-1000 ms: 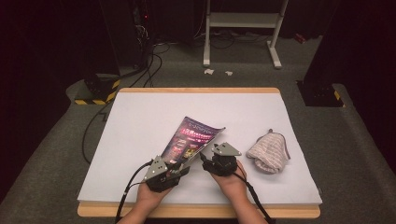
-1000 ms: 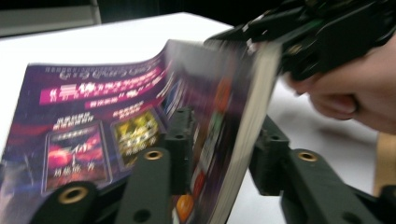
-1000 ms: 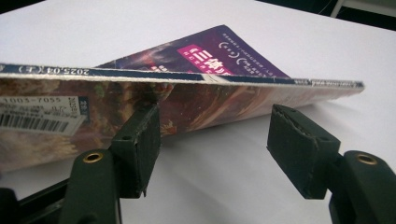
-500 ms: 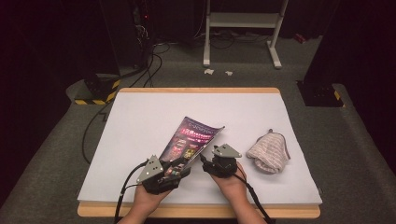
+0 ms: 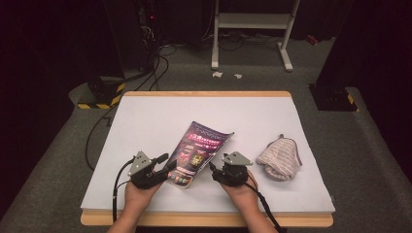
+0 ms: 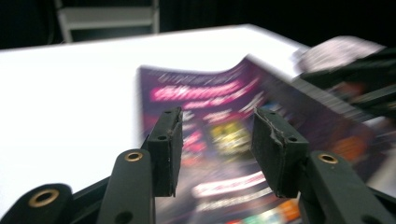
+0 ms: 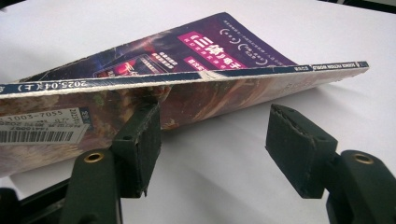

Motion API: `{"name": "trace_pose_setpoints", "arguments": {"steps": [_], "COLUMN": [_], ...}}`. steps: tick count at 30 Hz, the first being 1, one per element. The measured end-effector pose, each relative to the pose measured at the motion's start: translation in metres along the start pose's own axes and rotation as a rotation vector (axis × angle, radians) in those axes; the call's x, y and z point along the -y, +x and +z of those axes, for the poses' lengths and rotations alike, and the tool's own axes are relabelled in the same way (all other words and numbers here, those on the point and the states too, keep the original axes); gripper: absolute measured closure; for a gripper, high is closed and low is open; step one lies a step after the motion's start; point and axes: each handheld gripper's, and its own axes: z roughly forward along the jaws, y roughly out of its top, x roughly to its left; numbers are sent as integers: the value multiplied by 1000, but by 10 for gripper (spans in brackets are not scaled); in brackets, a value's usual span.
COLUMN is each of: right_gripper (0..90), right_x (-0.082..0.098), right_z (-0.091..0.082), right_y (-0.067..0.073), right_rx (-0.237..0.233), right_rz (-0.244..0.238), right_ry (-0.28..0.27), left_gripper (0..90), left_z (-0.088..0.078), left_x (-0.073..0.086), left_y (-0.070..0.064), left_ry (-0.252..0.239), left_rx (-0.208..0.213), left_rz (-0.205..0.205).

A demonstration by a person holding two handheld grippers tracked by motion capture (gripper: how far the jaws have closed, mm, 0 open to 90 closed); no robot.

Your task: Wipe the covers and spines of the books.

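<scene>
A purple magazine lies near the front middle of the white table, with its right edge raised. At its near left corner my left gripper stands open. Its jaws have just been opening and hold nothing; in the left gripper view the blurred magazine lies beyond them. My right gripper is open at the magazine's right side. In the right gripper view the lifted spine edge of the magazine rests over the left fingertip, while the right one is free.
A striped pink-and-white cloth mitt lies on the table right of my right hand. Beyond the table's far edge stand a metal frame, loose cables and a black-and-yellow base on the floor.
My left gripper has drawn back to the left from the magazine's near corner and its jaws stand wider. The right gripper and the magazine have kept still.
</scene>
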Motion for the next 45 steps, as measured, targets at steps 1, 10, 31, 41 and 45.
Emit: {"name": "trace_pose_setpoints", "arguments": {"steps": [1, 10, 31, 41, 45], "right_gripper": [352, 350, 367, 369, 370], "right_x": [0, 2, 7, 8, 10], "right_z": [0, -4, -12, -12, -11], "right_y": [0, -4, -24, -25, -30], "right_rx": [0, 12, 55, 57, 65], "right_rz": [-3, 0, 31, 38, 48], "right_ry": [0, 2, -8, 8, 21], "left_gripper": [541, 552, 582, 590, 590], "left_z": [2, 13, 24, 26, 27], "left_x": [1, 11, 18, 19, 19], "left_y": [2, 12, 17, 16, 14], "left_ry": [20, 136, 227, 242, 247], "left_rx": [-6, -49, -19, 12, 6], "left_rz": [-2, -4, -50, -50, -39]}}
